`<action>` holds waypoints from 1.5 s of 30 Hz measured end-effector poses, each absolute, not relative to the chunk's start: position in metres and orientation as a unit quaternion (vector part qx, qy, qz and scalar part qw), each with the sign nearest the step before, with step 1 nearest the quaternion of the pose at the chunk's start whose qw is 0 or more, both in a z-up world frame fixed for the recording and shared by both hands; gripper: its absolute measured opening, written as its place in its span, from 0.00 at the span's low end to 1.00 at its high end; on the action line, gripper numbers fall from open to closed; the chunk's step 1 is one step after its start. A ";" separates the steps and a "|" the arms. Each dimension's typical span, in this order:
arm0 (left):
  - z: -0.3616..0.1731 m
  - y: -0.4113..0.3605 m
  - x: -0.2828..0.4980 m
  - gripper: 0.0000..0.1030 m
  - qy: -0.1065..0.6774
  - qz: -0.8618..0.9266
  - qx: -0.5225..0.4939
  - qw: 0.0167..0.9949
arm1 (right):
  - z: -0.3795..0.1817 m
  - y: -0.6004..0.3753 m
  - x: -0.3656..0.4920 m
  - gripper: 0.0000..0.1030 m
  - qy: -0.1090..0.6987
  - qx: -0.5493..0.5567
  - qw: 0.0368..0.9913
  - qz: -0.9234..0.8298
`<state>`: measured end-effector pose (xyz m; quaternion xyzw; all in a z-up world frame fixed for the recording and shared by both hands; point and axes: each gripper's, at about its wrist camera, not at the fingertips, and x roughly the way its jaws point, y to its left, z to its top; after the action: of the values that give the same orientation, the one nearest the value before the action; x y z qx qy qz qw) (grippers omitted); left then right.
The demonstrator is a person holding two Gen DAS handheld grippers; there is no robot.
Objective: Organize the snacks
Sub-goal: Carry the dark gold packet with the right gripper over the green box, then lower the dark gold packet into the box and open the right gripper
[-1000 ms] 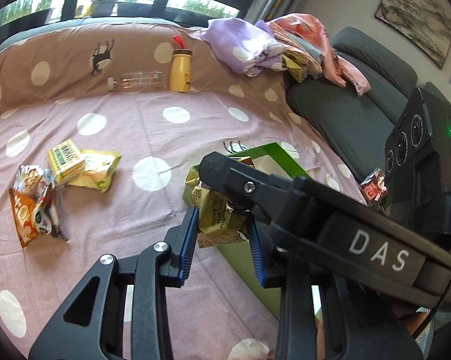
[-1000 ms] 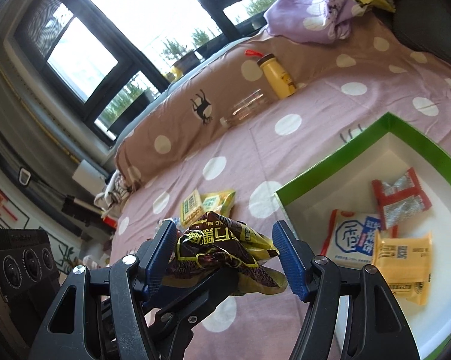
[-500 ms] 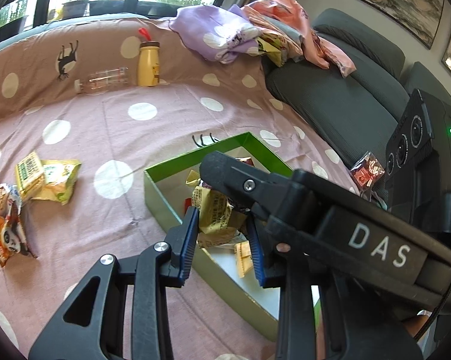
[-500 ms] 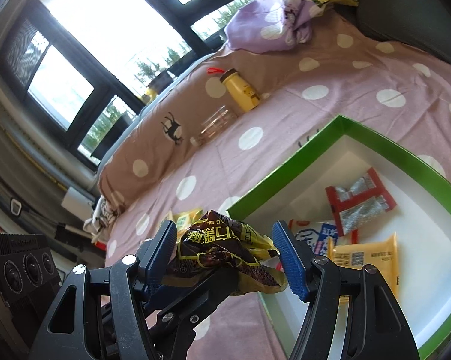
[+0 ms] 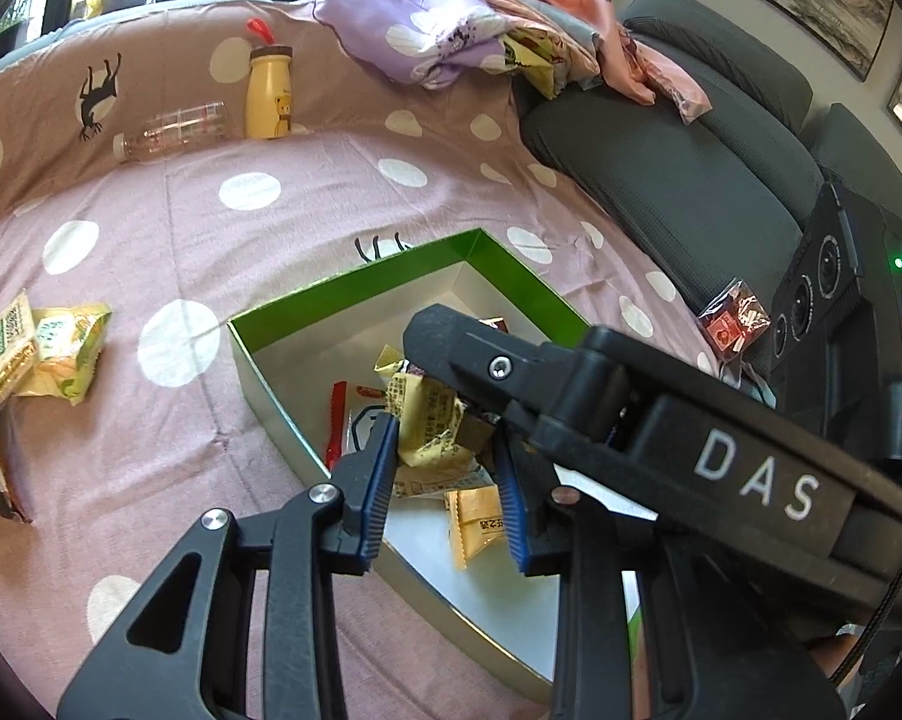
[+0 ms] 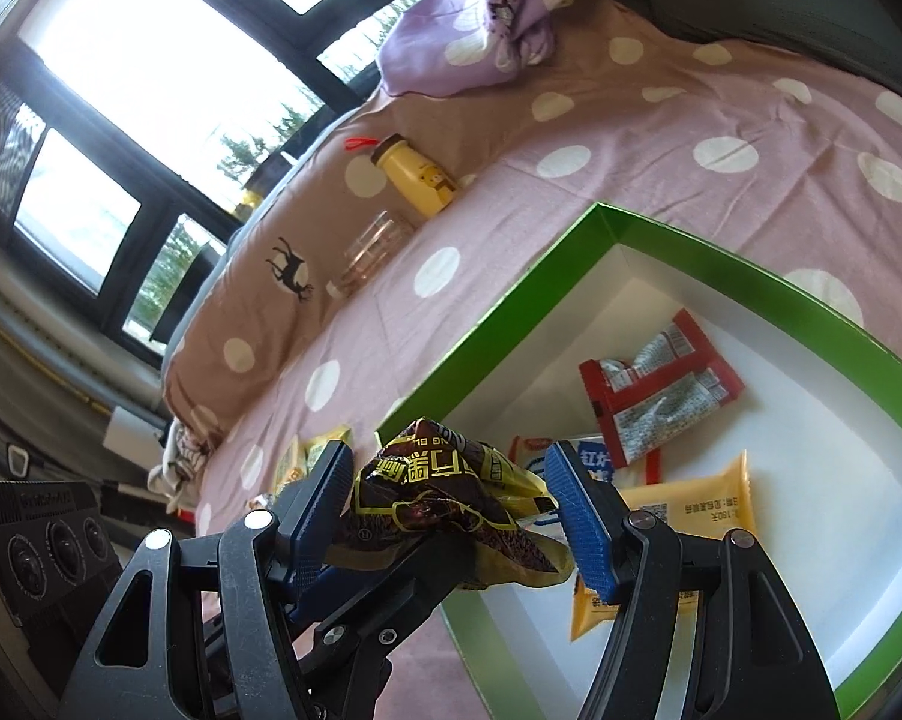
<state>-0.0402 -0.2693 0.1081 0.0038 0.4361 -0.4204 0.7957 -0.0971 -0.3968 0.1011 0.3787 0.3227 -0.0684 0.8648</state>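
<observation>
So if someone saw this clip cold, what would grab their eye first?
Probably the crumpled dark brown and yellow snack packet held up between both tools, the left tool and the right tool, right in front of each camera. Just behind it sits the green-rimmed white cardboard box on the pink polka-dot bedspread, already holding a few packets.

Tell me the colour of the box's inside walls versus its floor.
The box has green inside walls and a white floor, clearest in the right wrist view.
</observation>
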 end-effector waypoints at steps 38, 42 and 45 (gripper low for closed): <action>0.079 -0.282 -0.030 0.28 0.489 -0.414 -0.026 0.767 | 0.077 -0.412 -0.089 0.63 0.365 0.383 0.840 -0.117; 0.081 -0.281 -0.031 0.28 0.487 -0.415 -0.026 0.768 | 0.079 -0.411 -0.090 0.63 0.363 0.381 0.842 -0.119; 0.082 -0.279 -0.031 0.28 0.486 -0.416 -0.029 0.768 | 0.081 -0.410 -0.091 0.63 0.362 0.379 0.843 -0.118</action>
<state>-0.0312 -0.2789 0.0819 -0.0288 0.4862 -0.4159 0.7680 -0.0907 -0.4103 0.0810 0.3794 0.3619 -0.1179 0.8433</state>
